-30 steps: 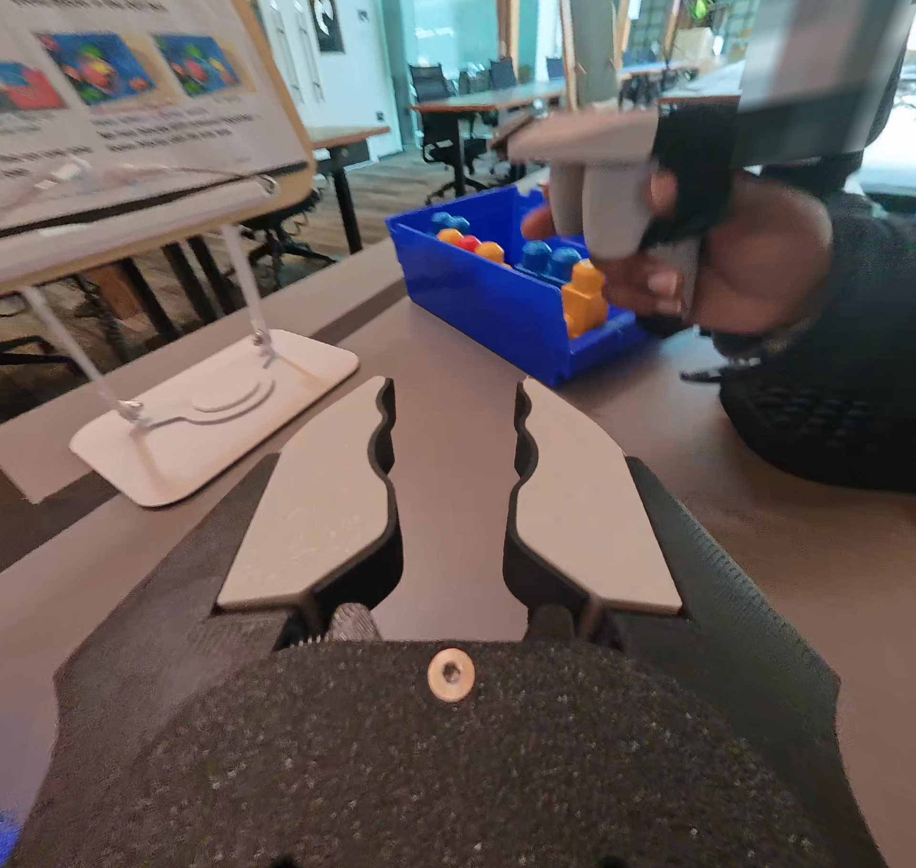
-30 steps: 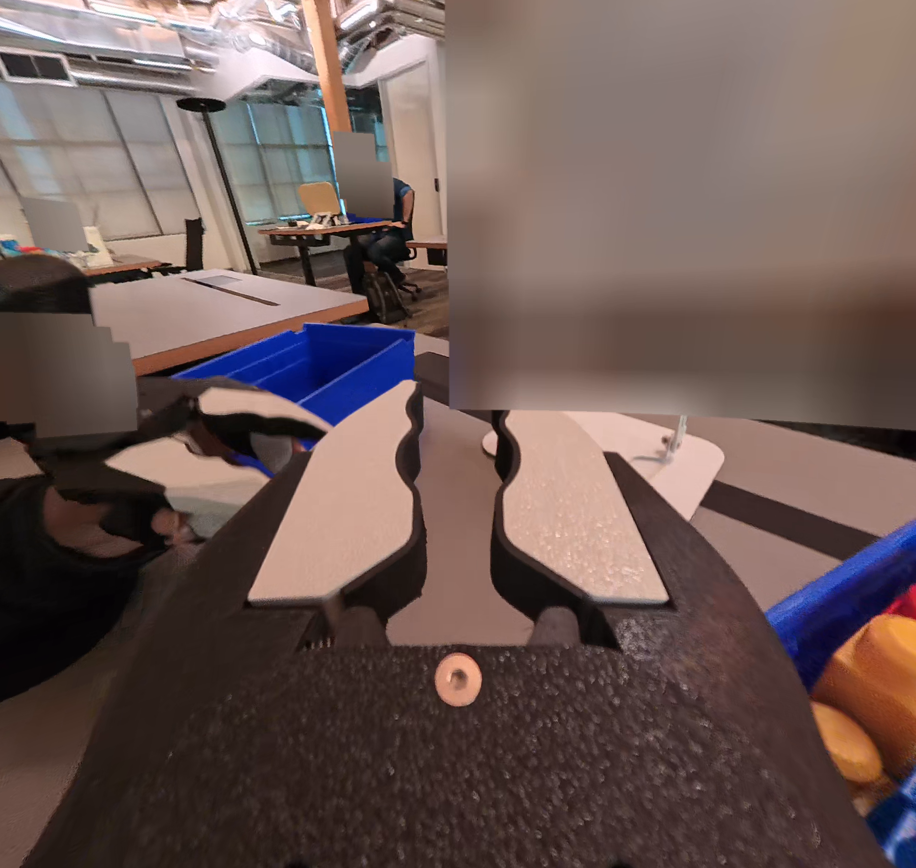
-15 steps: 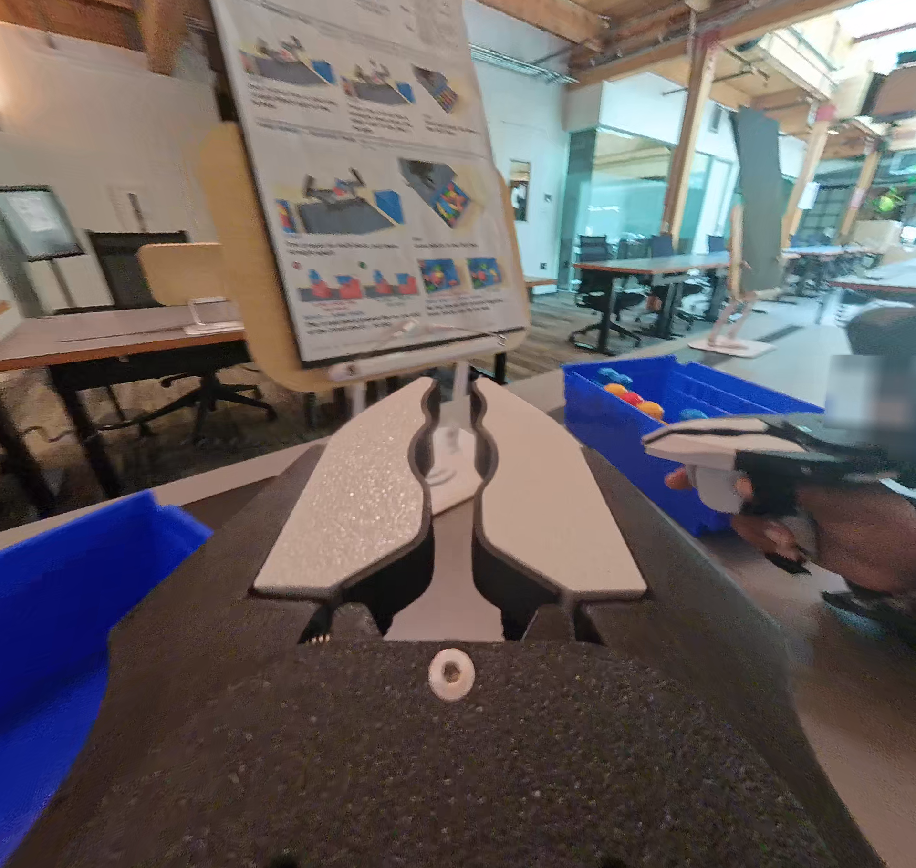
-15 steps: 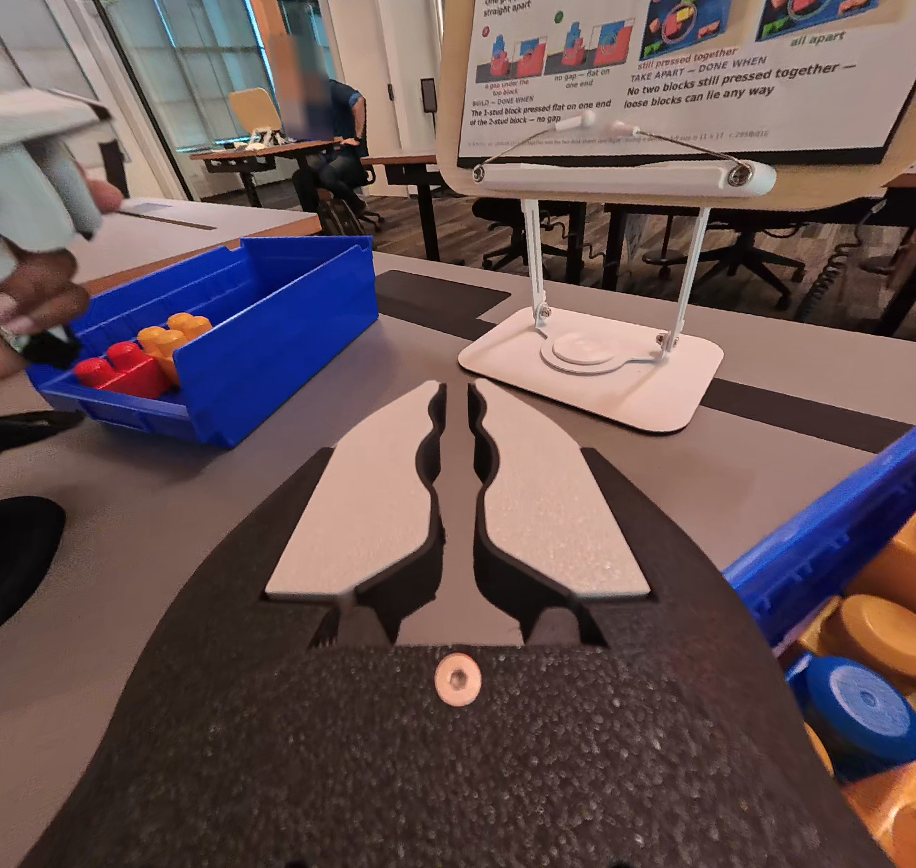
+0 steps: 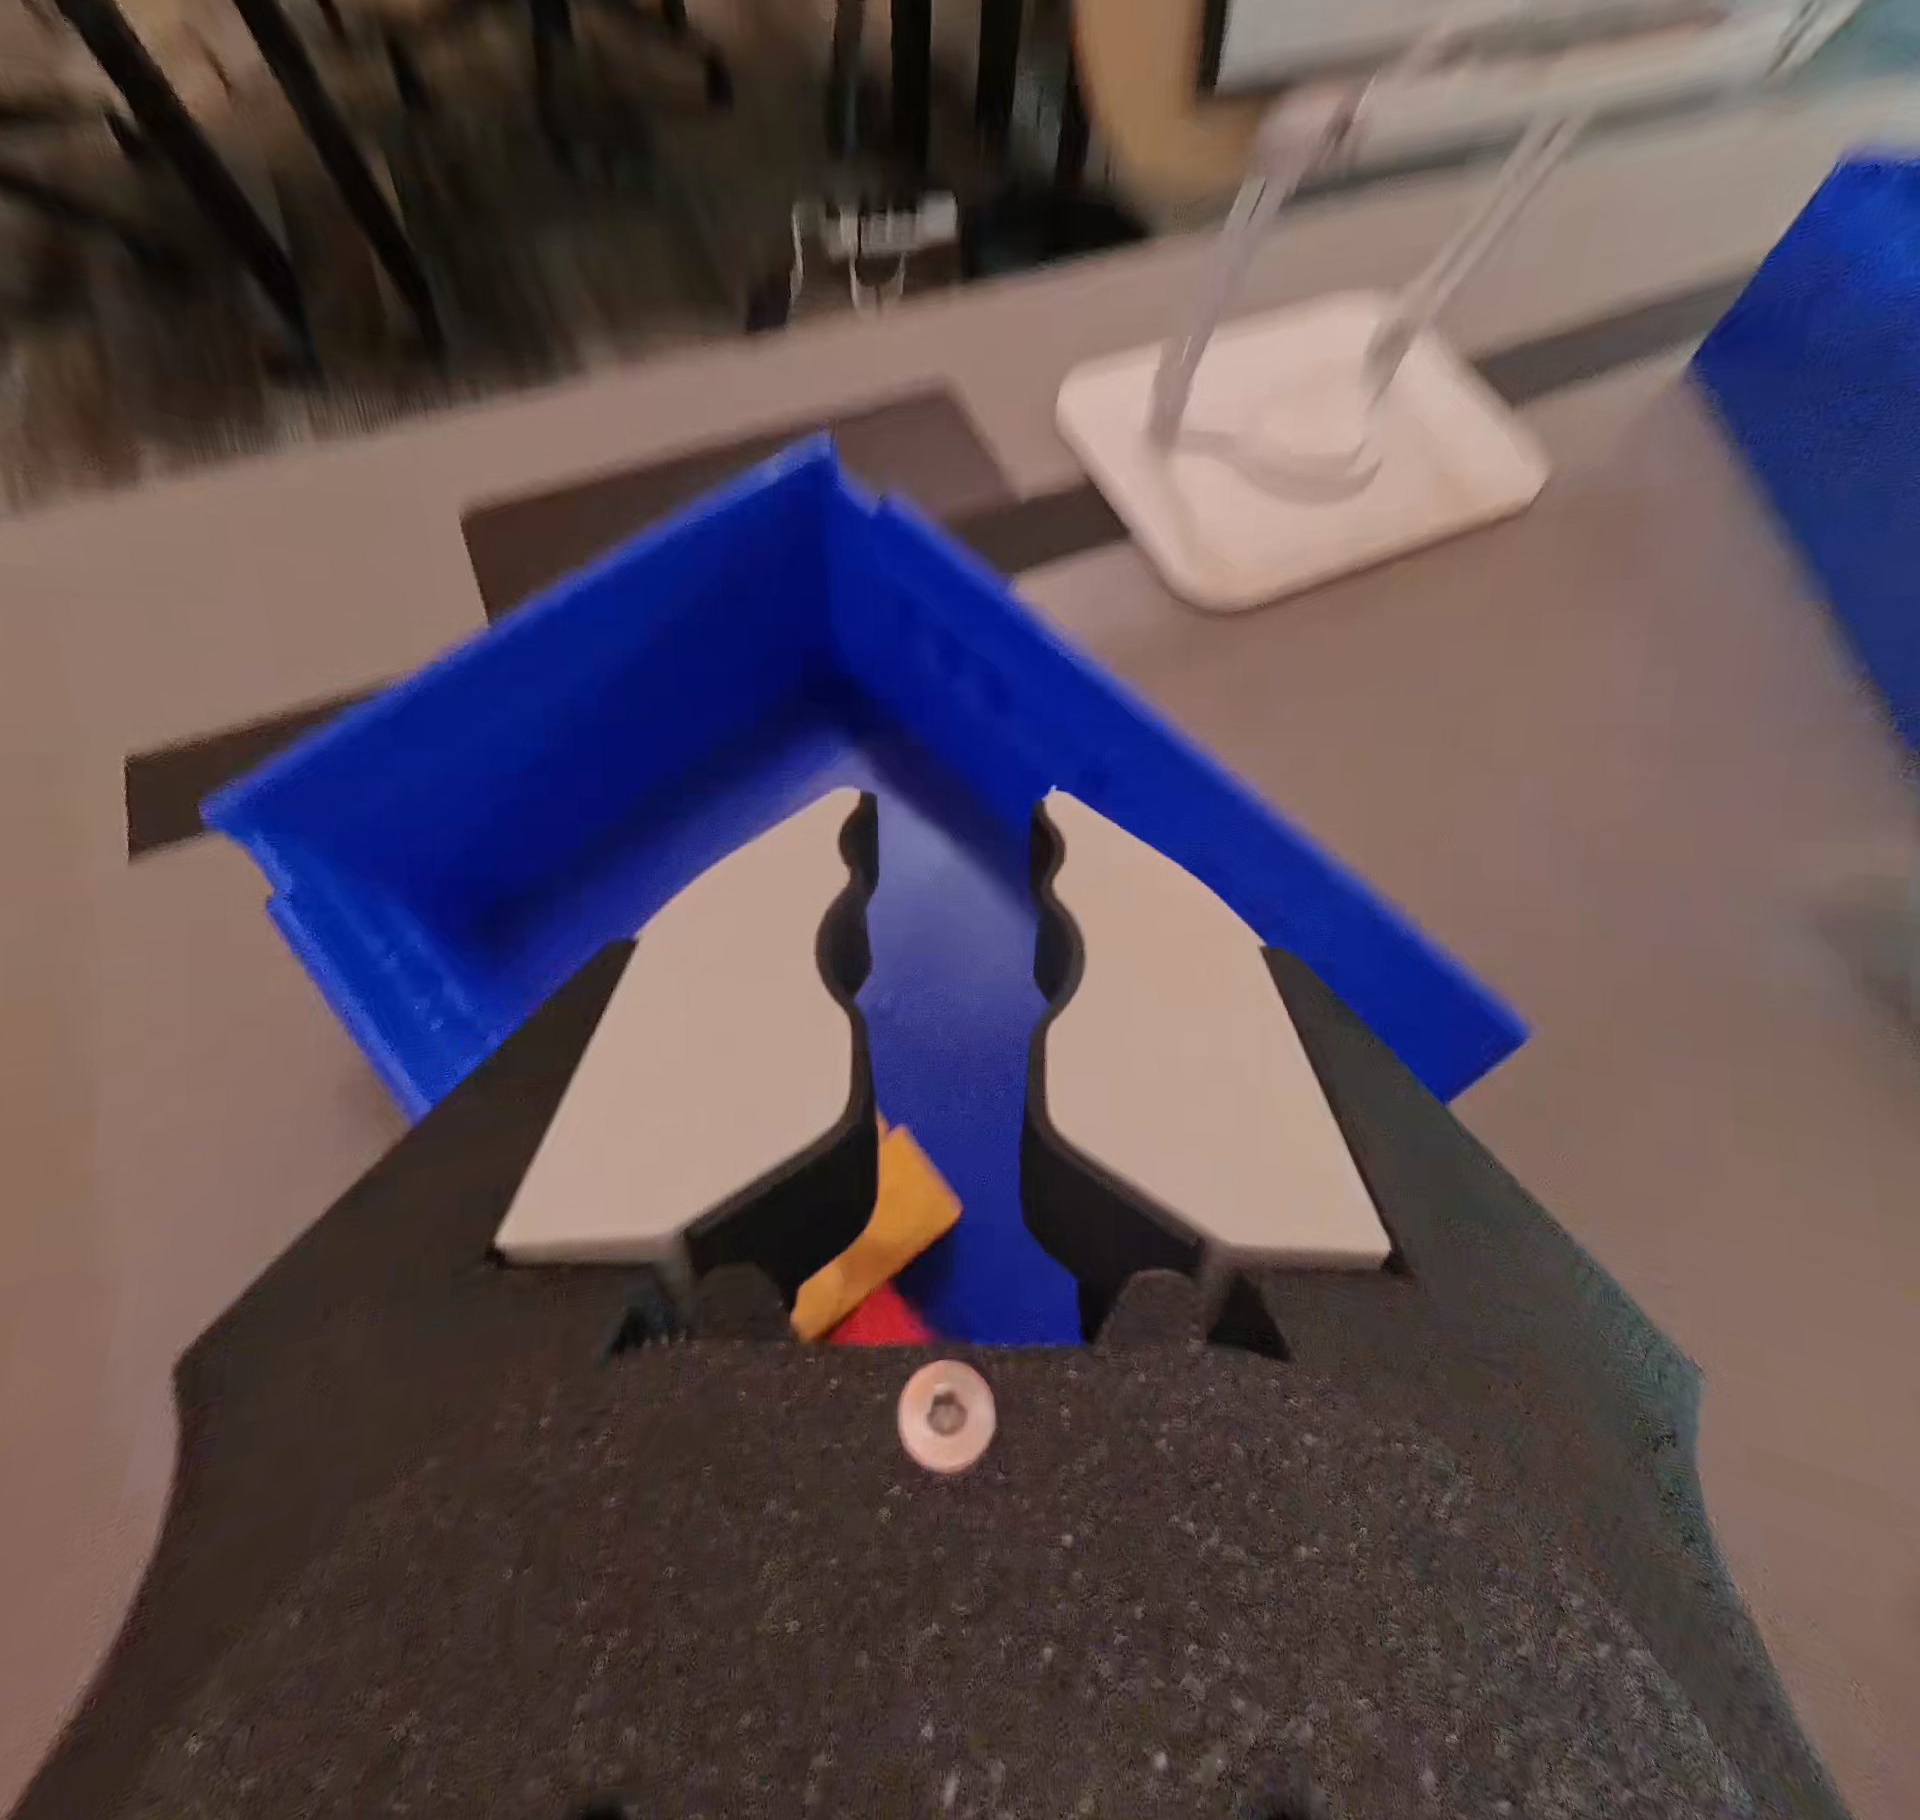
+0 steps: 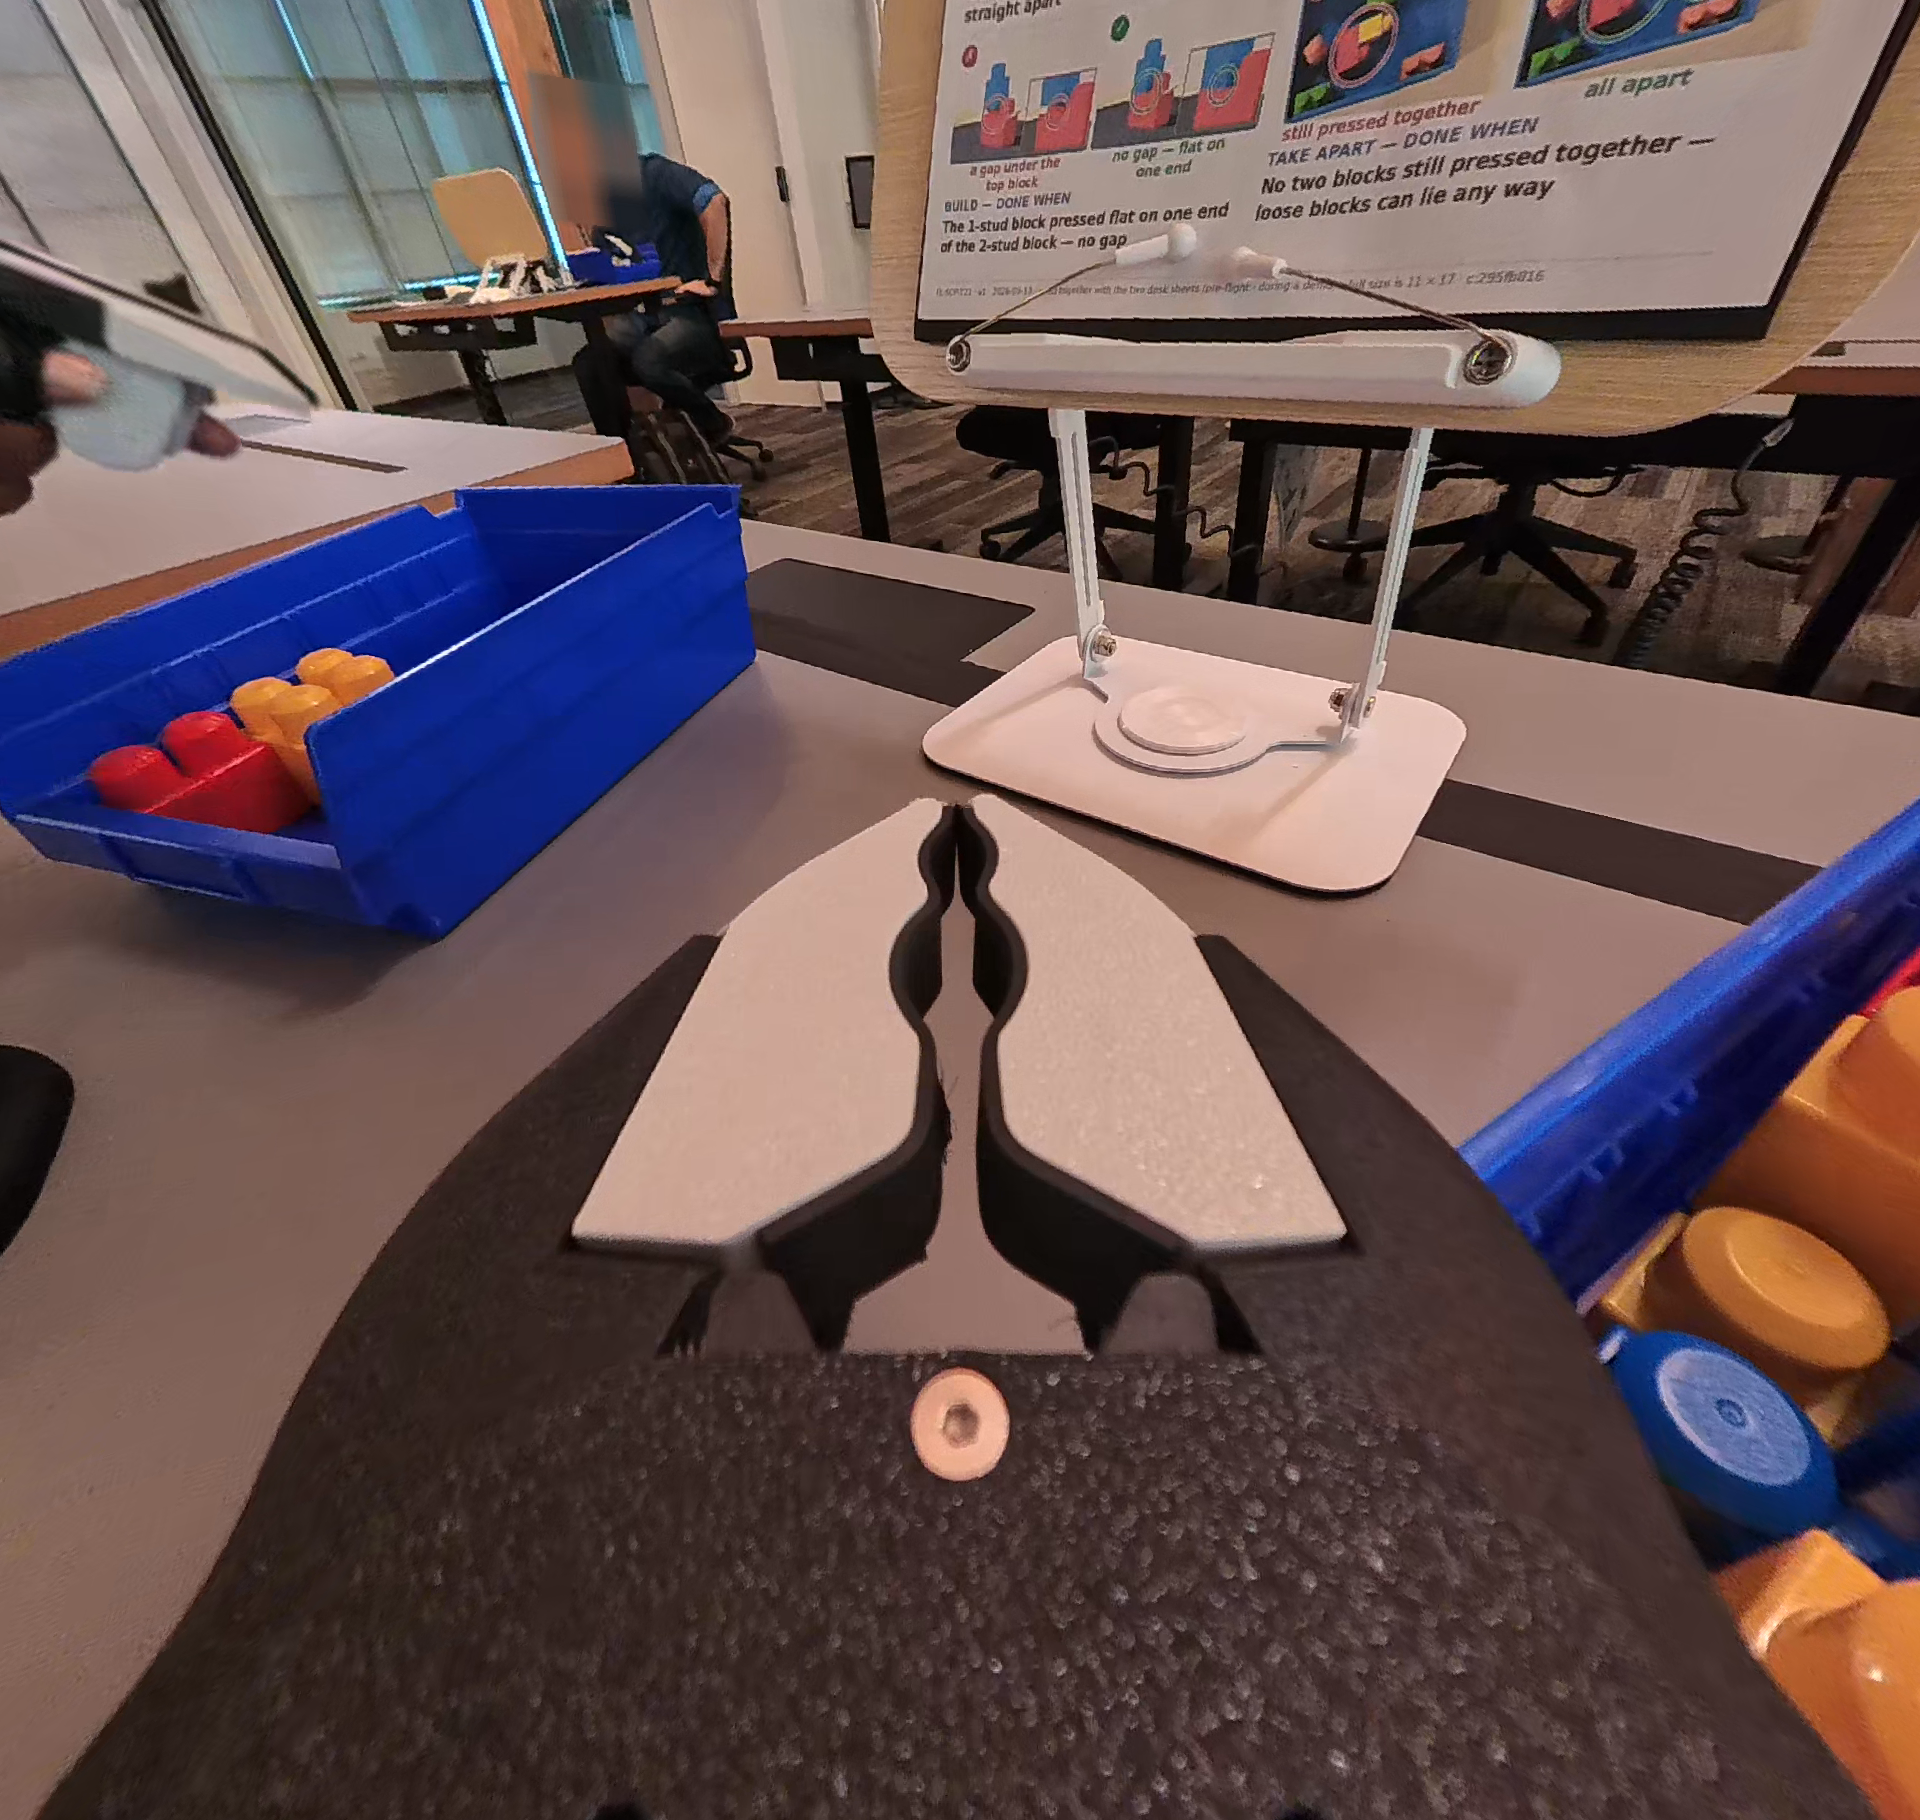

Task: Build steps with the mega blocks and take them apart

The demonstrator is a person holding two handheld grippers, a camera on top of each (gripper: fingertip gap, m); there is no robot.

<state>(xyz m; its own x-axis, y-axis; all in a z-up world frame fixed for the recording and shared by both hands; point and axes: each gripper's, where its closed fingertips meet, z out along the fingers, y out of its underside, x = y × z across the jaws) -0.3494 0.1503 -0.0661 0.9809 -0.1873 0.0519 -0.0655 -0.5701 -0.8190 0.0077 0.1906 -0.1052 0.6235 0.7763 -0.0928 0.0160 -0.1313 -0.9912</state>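
The left gripper hangs above a blue bin with its jaws apart and nothing between them; the bin's far corner lies just beyond the fingertips, its two walls running back along either side of the fingers. Low in the gap, near the base of the jaws, an orange block and a sliver of a red block lie on the bin floor. The left view is blurred. The right gripper sits low over the grey table with its jaws together at the tips, holding nothing. Bare tabletop stretches ahead of those tips to the white stand base, which carries an instruction board. Left of the right jaws, well apart, the same bin shows red and orange blocks pushed against its near end. Just right of the jaws, the rim of a second blue bin crowds close, filled with orange and blue blocks.
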